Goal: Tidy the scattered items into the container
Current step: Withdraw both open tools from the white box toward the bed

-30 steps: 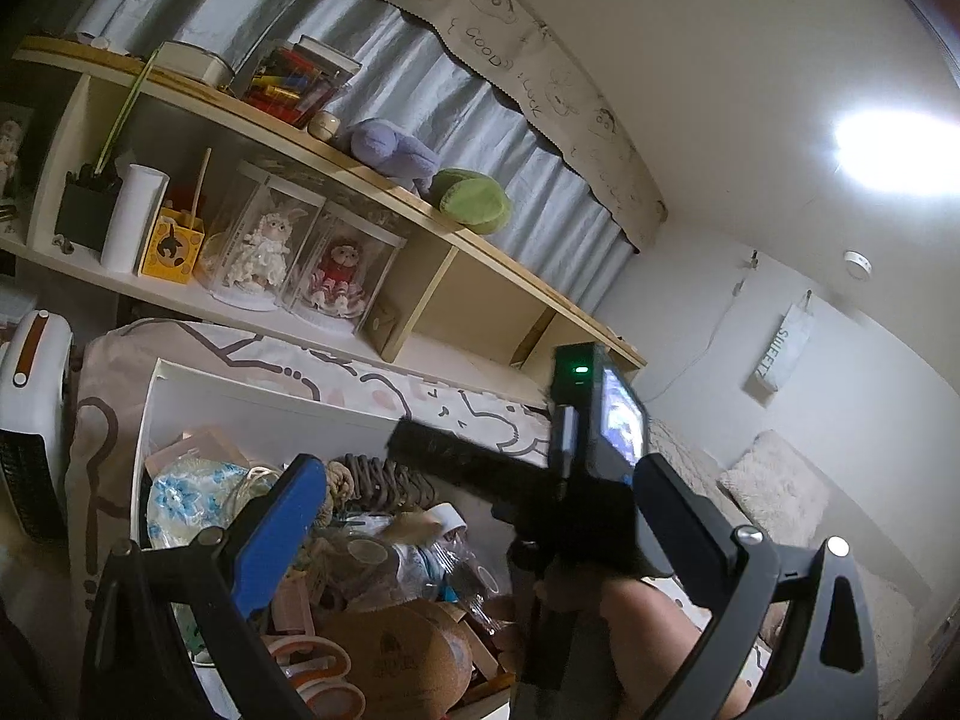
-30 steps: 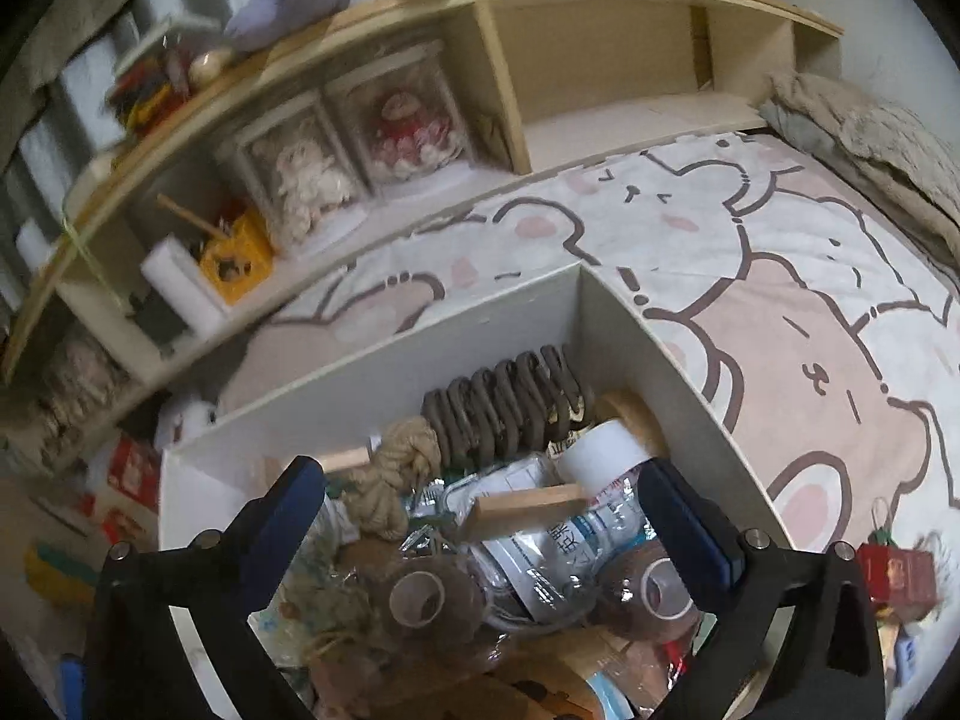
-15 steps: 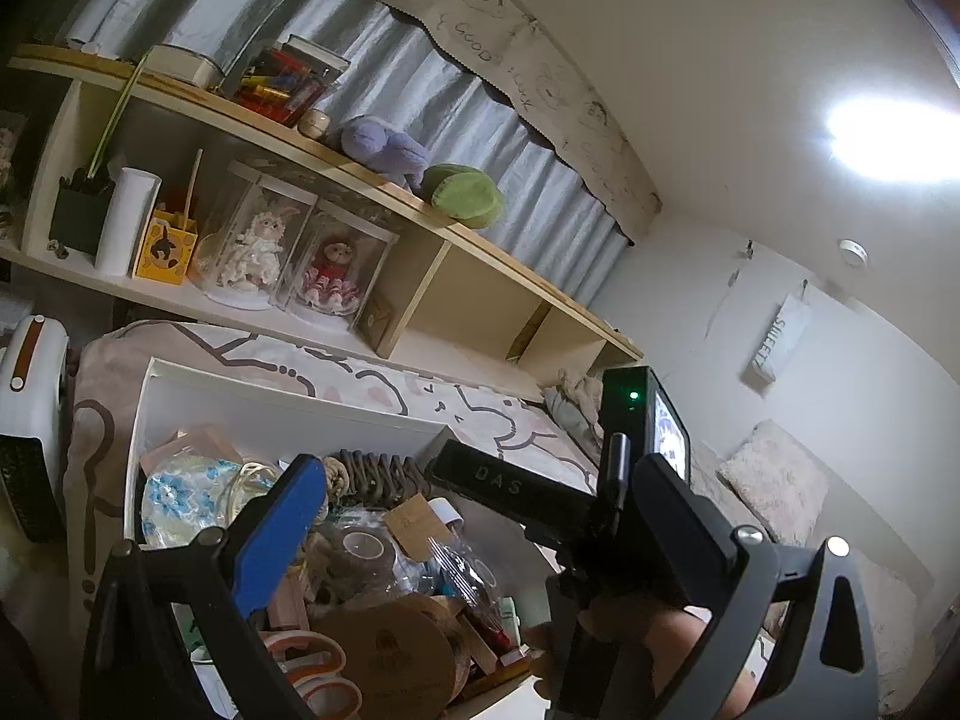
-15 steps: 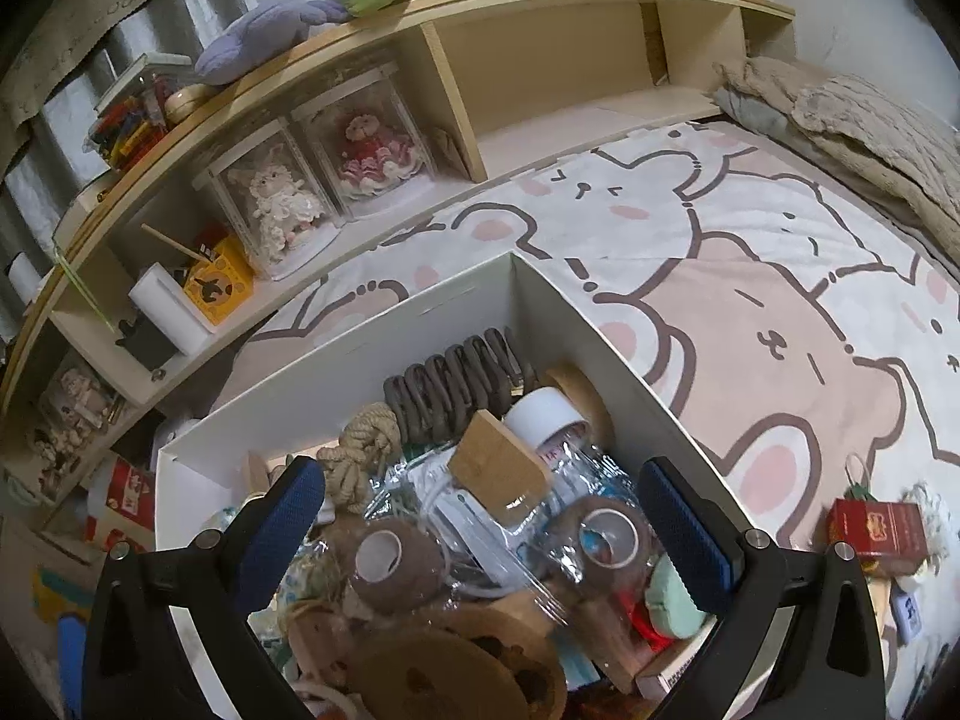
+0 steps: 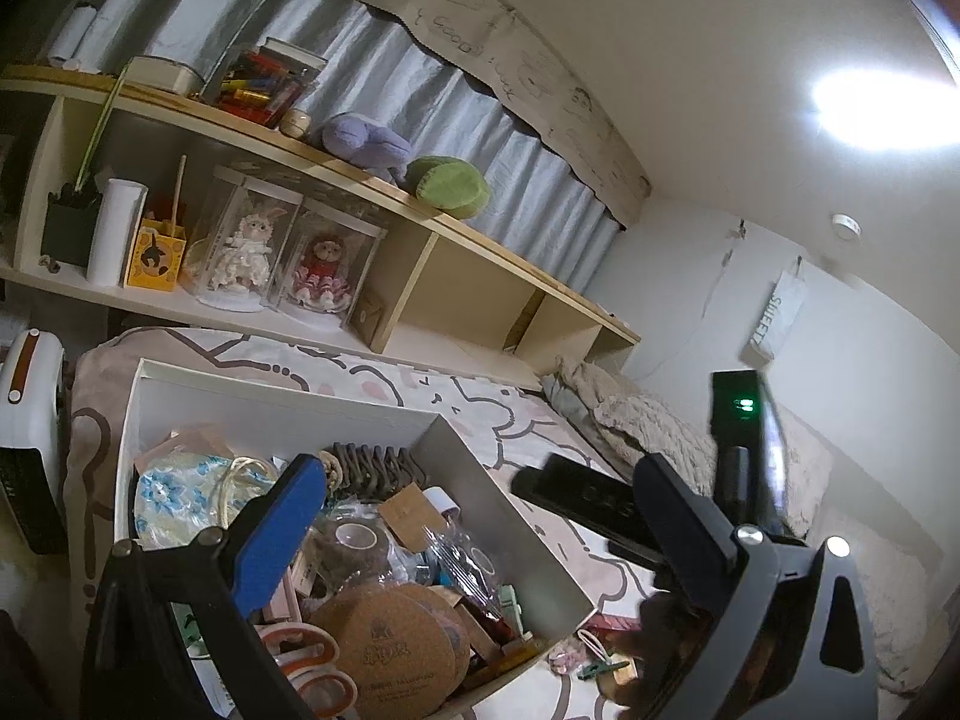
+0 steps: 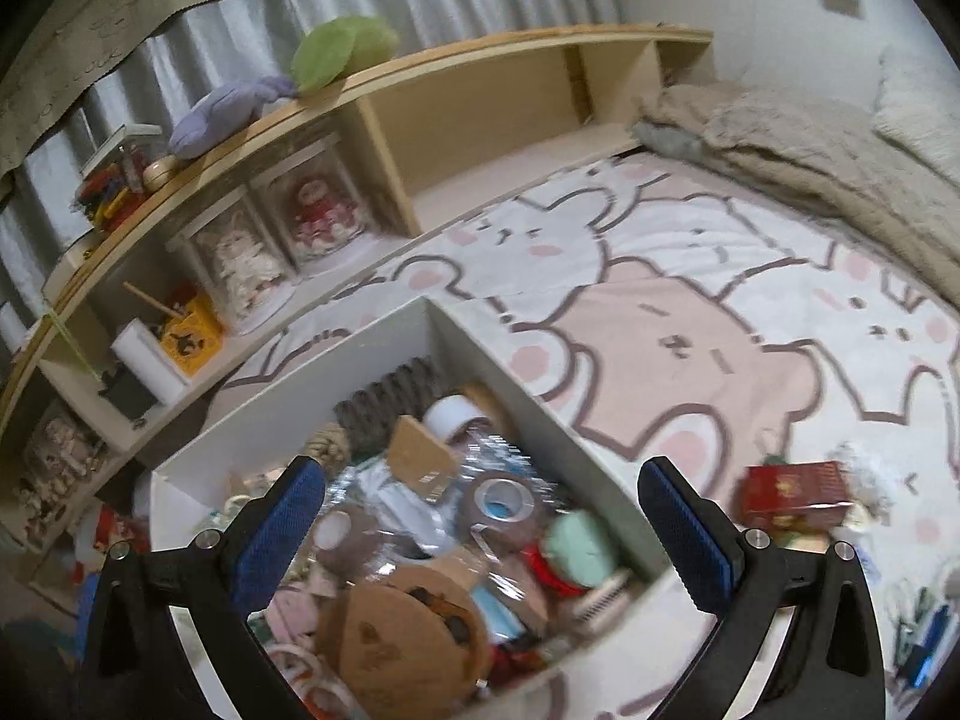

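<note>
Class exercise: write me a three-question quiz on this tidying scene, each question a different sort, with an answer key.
1. True or false: the right gripper holds an item.
2. Multiple choice: where does the red box lie? A) inside the white container B) on the bedspread, outside the container C) on the wooden shelf
3. Fill in: the cork coasters lie inside the ____.

Key: 1 false, it is open and empty; 2 B; 3 container.

dim room, glaring ceiling light, motion-blurred right view, dark curved fisheye edges
</note>
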A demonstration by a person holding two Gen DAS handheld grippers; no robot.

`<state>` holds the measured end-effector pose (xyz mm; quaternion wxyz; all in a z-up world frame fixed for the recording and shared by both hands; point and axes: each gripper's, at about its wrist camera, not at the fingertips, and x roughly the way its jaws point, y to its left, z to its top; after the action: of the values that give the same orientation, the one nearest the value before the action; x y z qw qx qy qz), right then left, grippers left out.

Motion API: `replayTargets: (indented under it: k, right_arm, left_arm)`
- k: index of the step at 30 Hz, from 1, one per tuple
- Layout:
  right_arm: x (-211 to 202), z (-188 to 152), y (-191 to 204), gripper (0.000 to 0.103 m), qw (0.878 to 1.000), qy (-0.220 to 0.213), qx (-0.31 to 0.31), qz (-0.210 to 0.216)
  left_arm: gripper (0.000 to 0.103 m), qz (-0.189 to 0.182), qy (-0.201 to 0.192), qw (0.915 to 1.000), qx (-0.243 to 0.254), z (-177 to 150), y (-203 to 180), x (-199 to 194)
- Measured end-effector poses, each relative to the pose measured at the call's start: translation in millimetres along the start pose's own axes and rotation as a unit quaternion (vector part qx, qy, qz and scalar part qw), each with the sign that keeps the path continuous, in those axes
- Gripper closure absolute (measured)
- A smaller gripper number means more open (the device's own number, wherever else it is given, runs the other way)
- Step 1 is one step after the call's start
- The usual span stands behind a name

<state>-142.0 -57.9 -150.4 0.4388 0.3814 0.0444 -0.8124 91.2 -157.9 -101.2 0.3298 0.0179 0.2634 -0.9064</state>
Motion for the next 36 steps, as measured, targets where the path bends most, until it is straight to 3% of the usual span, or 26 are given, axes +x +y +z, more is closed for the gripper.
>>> replayTargets:
  k: [4,8,16,28,36]
  right_arm:
    - [-20.1,-8.3,-12.0,0.000,1.000,-0.023,0.007,-0.020]
    - [-37.5,-18.8,-19.3,0.000,0.997,-0.039,-0.013,-0.072]
    - [-74.1,-39.3,-43.0,0.000,0.988,-0.068,-0.003,-0.136]
    - [-138.2,-78.6,-83.2,0.000,0.974,-0.088,0.033,-0.207]
    - [-170.0,-107.0,-102.2,0.000,0.963,-0.086,0.049,-0.252]
  left_arm:
    - [0.000,-0.003,0.000,0.9999,0.013,-4.0,-5.4,-1.1]
    - [0.000,-0.004,-0.007,0.9993,0.036,-9.0,-13.7,-1.7]
    - [0.000,-0.019,-0.005,0.9966,0.080,-24.6,-30.0,-1.6]
    - [0.000,-0.081,0.027,0.9870,0.136,-47.7,-57.1,-4.3]
    - [0.000,-0.093,0.032,0.9828,0.156,-56.2,-65.2,-3.1]
